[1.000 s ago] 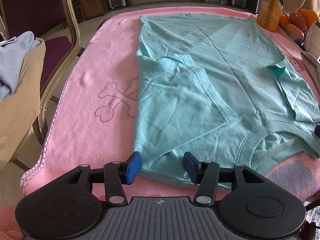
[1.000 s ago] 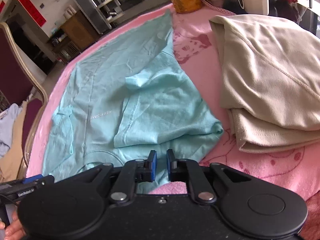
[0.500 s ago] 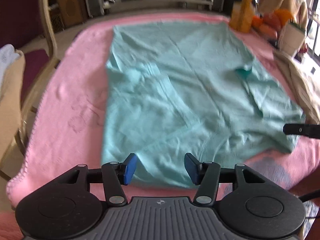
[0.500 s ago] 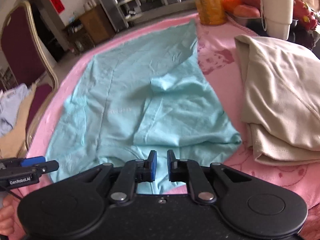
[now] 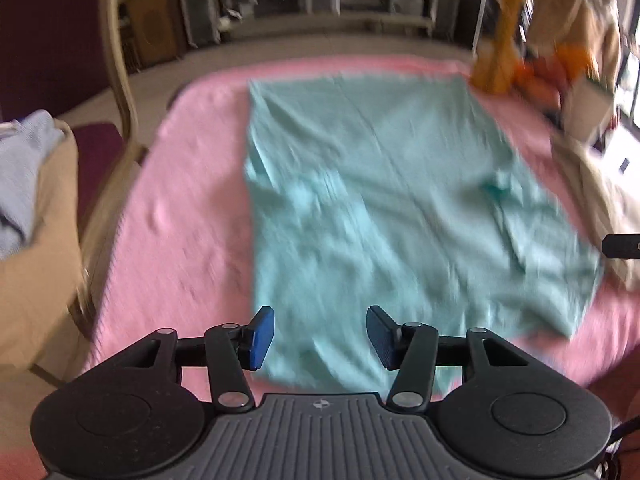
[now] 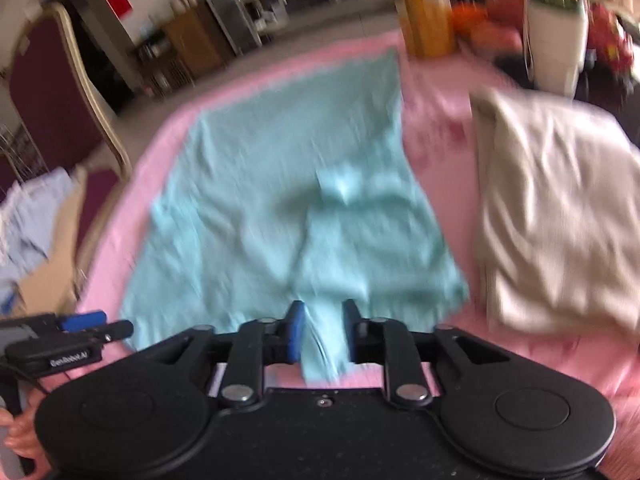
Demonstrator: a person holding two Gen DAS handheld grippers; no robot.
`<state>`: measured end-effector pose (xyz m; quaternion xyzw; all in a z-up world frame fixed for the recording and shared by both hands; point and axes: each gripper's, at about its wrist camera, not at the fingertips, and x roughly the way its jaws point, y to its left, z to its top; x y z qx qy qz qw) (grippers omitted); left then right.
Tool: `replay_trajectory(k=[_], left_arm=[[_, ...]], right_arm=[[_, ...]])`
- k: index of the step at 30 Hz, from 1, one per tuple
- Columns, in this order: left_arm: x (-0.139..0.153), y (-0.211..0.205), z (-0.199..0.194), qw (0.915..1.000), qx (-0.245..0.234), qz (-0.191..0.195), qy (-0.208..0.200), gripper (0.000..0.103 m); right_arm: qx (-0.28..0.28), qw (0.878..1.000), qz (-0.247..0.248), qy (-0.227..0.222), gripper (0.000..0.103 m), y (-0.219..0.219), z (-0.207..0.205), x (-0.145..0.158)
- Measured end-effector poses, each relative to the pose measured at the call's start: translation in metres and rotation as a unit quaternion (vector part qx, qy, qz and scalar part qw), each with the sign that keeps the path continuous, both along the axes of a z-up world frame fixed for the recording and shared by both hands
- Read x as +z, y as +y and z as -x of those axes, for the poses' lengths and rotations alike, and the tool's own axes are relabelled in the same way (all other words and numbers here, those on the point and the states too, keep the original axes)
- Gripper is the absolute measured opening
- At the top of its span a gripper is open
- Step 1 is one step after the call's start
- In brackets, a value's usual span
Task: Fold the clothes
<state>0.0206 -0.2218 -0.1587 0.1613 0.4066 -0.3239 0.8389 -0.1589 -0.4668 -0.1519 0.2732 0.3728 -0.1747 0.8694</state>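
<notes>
A teal T-shirt (image 5: 384,208) lies flat on the pink blanket (image 5: 176,220), both sleeves folded in over its body. My left gripper (image 5: 320,338) hovers open above the shirt's near edge with nothing between its blue pads. In the right wrist view the same shirt (image 6: 288,208) spreads out ahead. My right gripper (image 6: 323,332) hangs over its near hem, and its jaws are opening. A strip of teal cloth shows in the gap, and the pads stand clear of it. Both views are blurred by motion.
A folded beige garment (image 6: 552,208) lies on the blanket right of the shirt. A gold-framed chair (image 5: 116,80) at the left holds blue and tan clothes (image 5: 28,184). A yellow bottle (image 6: 424,12), a white cup (image 6: 556,40) and fruit stand at the far right.
Both grippers have risen, so more of the shirt and blanket shows. The right jaws, shut before, now stand apart. The left jaws kept their width.
</notes>
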Motion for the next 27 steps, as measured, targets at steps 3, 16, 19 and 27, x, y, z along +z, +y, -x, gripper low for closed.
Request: replay_trajectory(k=[3, 16, 19, 27], left_arm=[[0.019, -0.005, -0.020, 0.9994, 0.017, 0.020, -0.023, 0.052], [-0.022, -0.070, -0.126, 0.9980, 0.039, -0.006, 0.050, 0.028], [-0.042, -0.090, -0.139, 0.9969, 0.039, -0.027, 0.063, 0.029], [-0.033, -0.093, -0.151, 0.9972, 0.053, -0.021, 0.048, 0.032]], right_arm=[[-0.006, 1.000, 0.015, -0.025, 0.034, -0.014, -0.017, 0.024], [-0.070, 0.997, -0.032, -0.001, 0.018, -0.117, -0.096, -0.014], [-0.077, 0.995, -0.055, 0.033, 0.018, -0.138, -0.116, -0.046], [-0.088, 0.994, -0.015, 0.066, 0.017, -0.147, -0.129, -0.071]])
